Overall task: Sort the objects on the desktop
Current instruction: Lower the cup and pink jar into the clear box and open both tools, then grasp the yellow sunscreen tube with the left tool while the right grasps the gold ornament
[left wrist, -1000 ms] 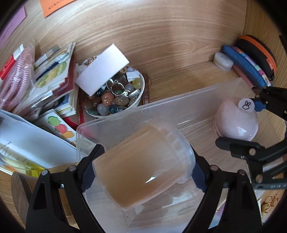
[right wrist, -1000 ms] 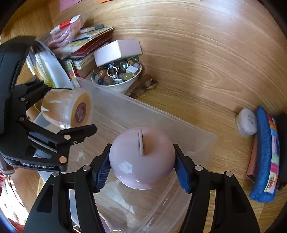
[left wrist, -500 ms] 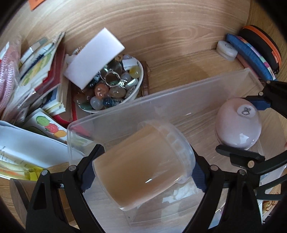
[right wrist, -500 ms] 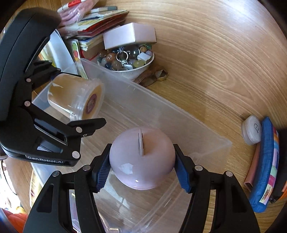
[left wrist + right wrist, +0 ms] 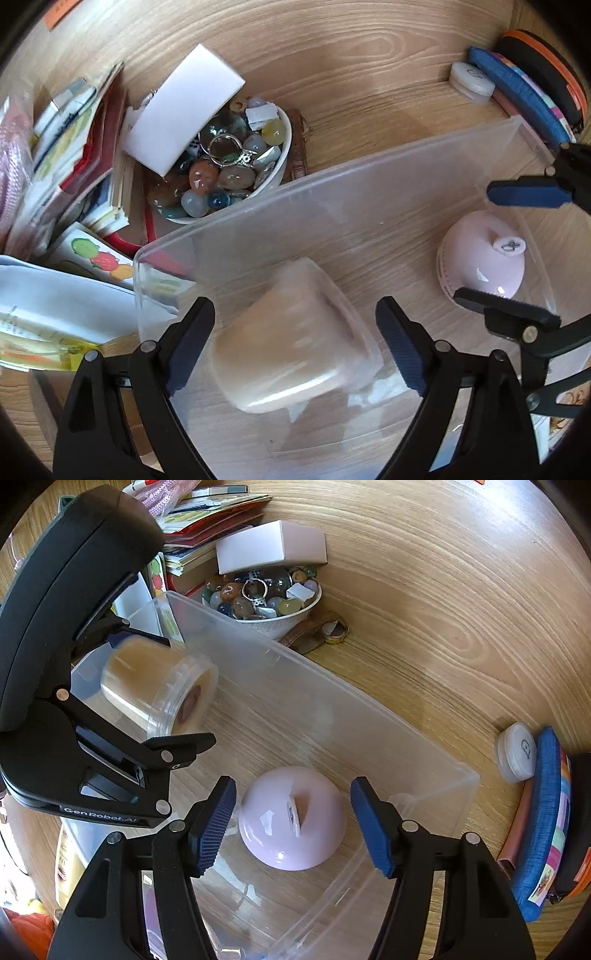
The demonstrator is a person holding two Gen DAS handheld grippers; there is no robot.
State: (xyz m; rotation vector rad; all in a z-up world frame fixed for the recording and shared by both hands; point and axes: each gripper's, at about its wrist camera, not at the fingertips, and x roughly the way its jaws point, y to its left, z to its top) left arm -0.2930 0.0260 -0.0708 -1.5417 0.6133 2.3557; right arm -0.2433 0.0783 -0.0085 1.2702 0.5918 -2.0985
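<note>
Left gripper (image 5: 293, 349): jaws spread wide, the blue-padded fingertips (image 5: 188, 349) standing clear of the blurred tub between them, a gap visible on each side. From the right wrist view its black body occupies the upper left, with the two fingers angled down and to the right, one above and one below the tub.

Right gripper (image 5: 293, 825): jaws likewise apart, ribbed blue pads (image 5: 214, 827) on either side of the pink dome without touching it. From the left wrist view the two fingers enter from the right edge, one pad above the dome, one finger below.
</note>
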